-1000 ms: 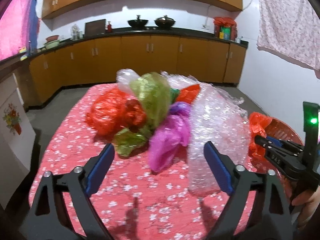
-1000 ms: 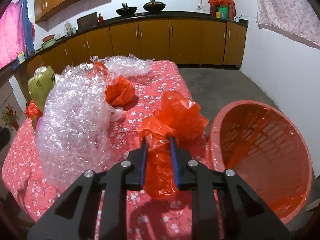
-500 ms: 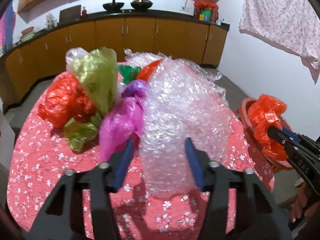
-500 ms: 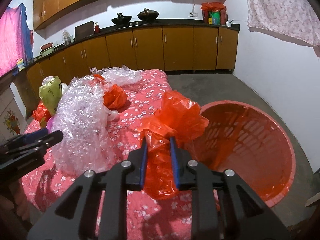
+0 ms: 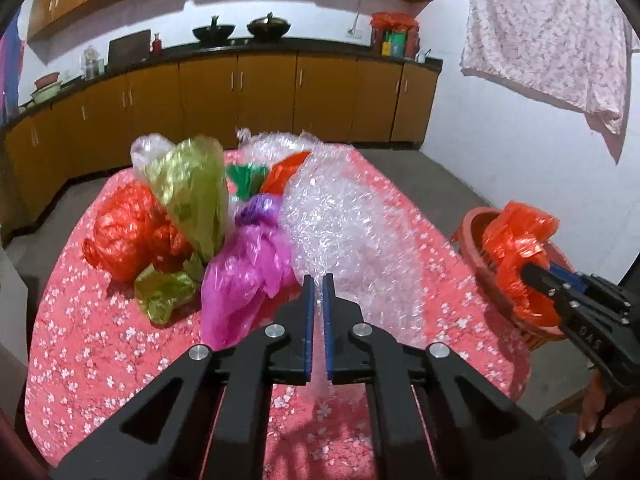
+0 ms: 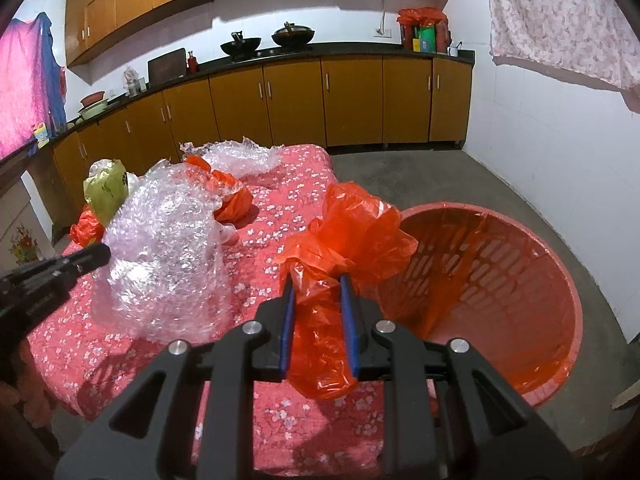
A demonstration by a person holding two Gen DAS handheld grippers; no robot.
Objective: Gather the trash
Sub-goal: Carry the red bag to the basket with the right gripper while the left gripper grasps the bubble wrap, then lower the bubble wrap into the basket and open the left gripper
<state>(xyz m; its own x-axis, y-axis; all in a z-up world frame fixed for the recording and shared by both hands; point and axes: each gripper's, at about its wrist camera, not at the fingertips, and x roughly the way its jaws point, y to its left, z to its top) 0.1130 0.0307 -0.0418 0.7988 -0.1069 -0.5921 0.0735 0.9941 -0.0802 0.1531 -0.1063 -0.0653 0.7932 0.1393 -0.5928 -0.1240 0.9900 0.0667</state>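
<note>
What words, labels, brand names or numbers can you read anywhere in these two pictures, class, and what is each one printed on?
"DAS": white letters on the black body of the right gripper, seen from the left wrist.
Embossed lettering on the black left gripper, seen from the right wrist: too blurred to read.
Colourful packets on the dark kitchen counter: labels too small to read.

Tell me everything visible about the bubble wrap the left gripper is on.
The bubble wrap is a large clear crumpled sheet, standing in a tall glossy mound on the red floral tablecloth. The left gripper is pinched shut on its near lower edge. A magenta bag presses against its left side. It looks light and limp.
</note>
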